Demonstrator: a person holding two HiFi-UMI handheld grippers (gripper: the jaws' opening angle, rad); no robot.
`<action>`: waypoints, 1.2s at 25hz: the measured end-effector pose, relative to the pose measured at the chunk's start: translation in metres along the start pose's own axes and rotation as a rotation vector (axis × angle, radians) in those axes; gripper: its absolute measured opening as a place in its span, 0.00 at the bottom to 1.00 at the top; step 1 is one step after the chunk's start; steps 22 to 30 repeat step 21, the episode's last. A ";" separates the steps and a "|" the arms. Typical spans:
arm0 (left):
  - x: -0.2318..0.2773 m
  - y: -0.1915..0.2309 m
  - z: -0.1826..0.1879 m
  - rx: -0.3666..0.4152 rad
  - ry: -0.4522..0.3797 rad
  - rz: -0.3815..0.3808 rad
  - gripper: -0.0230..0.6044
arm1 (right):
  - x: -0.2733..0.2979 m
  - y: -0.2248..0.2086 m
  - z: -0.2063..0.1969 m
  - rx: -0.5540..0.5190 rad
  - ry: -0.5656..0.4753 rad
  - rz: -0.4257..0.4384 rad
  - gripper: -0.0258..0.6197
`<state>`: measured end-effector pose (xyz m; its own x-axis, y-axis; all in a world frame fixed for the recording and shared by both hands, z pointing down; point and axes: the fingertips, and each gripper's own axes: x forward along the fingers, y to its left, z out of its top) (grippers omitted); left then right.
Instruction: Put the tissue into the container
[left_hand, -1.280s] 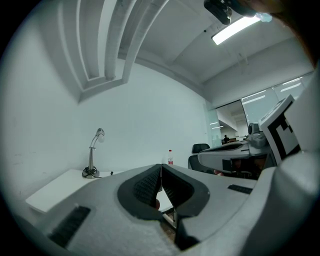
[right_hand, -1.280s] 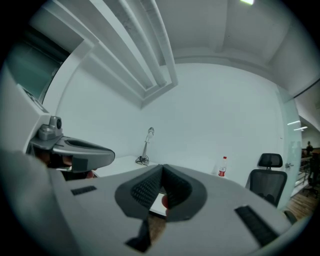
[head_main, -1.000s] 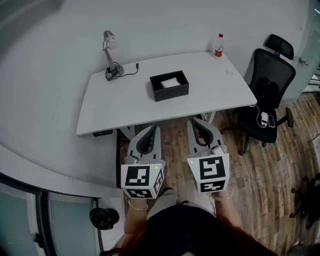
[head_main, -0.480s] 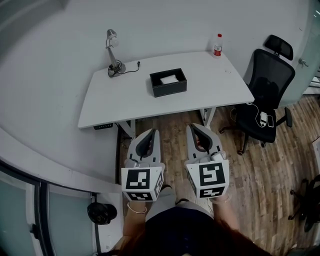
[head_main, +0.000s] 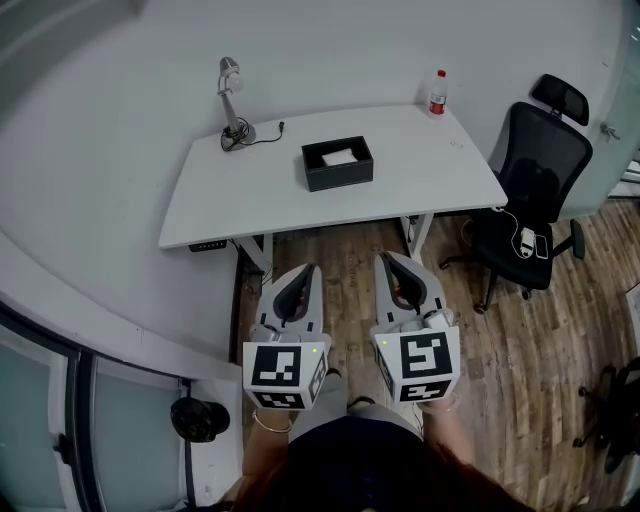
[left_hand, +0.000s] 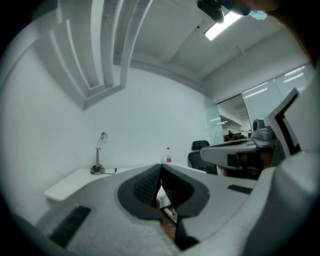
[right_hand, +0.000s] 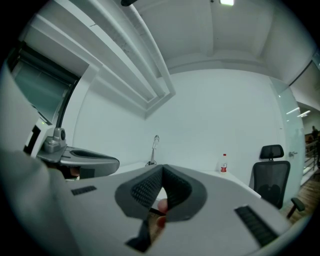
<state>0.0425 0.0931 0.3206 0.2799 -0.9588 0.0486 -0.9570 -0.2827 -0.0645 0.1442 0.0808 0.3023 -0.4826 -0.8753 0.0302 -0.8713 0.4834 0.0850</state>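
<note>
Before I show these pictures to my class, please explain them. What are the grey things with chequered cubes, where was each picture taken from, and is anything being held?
There is no robot. A person holds a hand tool in each hand, the left claw and the right claw. The patterned cubes are part of these tools. One picture comes from a camera on the person's head, looking down. The other two come from cameras riding on each claw, looking along its jaws. Both claws are shut and empty. Ahead stands a white table with a desk lamp, a bottle and a black container with a white tissue inside. A black chair stands beside the table.
</note>
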 end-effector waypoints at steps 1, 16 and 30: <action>-0.001 -0.002 0.000 0.002 0.000 -0.002 0.08 | -0.001 0.000 0.000 0.003 0.000 0.002 0.07; 0.005 -0.004 0.004 0.005 -0.008 -0.028 0.08 | 0.006 0.001 -0.001 0.028 -0.011 0.027 0.07; 0.014 0.004 0.002 0.002 -0.005 -0.033 0.08 | 0.017 -0.002 0.000 0.037 -0.012 0.023 0.07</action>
